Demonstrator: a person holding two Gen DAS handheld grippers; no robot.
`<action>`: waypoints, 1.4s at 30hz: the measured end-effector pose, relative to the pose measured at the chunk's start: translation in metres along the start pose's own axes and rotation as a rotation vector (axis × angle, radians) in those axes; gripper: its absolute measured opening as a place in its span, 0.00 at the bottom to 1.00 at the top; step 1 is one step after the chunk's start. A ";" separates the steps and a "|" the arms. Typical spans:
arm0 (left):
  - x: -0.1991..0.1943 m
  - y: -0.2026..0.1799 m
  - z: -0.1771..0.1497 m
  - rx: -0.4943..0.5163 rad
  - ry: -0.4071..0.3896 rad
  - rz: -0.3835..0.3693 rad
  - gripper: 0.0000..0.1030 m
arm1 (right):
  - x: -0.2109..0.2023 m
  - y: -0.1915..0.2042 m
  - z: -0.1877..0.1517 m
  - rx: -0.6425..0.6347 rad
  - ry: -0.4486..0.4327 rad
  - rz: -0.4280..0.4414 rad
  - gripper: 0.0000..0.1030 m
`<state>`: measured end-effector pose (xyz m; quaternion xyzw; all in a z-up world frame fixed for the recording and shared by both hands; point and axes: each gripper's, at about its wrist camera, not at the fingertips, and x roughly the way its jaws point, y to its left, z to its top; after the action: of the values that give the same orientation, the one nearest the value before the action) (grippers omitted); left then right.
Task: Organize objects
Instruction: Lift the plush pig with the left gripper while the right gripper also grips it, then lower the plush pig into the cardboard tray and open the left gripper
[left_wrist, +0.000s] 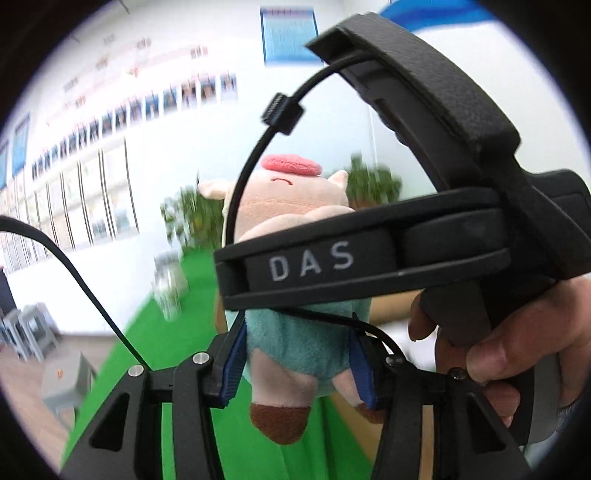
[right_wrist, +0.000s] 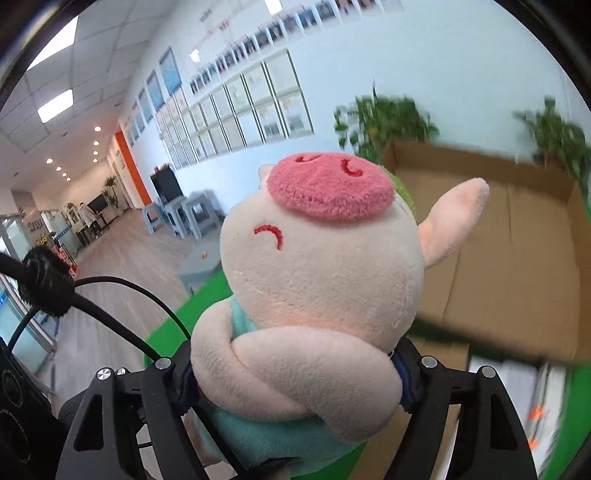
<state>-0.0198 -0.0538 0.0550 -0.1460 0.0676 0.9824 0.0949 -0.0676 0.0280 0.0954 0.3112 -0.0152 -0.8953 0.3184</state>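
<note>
A plush pig toy (left_wrist: 295, 339) with a pink snout, beige head and teal body hangs in the air. My left gripper (left_wrist: 297, 365) is shut on its teal body, blue pads pressing both sides. The right gripper's black body, marked DAS (left_wrist: 369, 258), crosses in front of the pig in the left wrist view, held by a hand (left_wrist: 517, 347). In the right wrist view my right gripper (right_wrist: 295, 373) is shut on the same pig (right_wrist: 317, 266), at its arm and upper body. An open cardboard box (right_wrist: 509, 236) stands behind the pig to the right.
A green mat (left_wrist: 177, 369) covers the surface below. Potted plants (right_wrist: 388, 118) stand along the white wall behind the box. Grey stools (right_wrist: 188, 214) sit on the wood floor at left. A glass jar (left_wrist: 168, 288) shows blurred on the mat.
</note>
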 end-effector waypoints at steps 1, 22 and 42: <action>0.002 0.004 0.013 -0.002 -0.034 -0.006 0.47 | -0.011 0.002 0.015 -0.016 -0.040 -0.005 0.73; 0.100 0.061 0.061 -0.086 -0.022 -0.095 0.46 | 0.072 -0.032 0.147 -0.074 -0.090 -0.057 0.73; 0.180 0.076 -0.017 -0.146 0.270 -0.061 0.46 | 0.290 -0.118 0.108 0.104 0.163 0.081 0.73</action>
<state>-0.2003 -0.1009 -0.0070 -0.2852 0.0038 0.9528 0.1038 -0.3701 -0.0644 -0.0033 0.3985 -0.0482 -0.8514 0.3377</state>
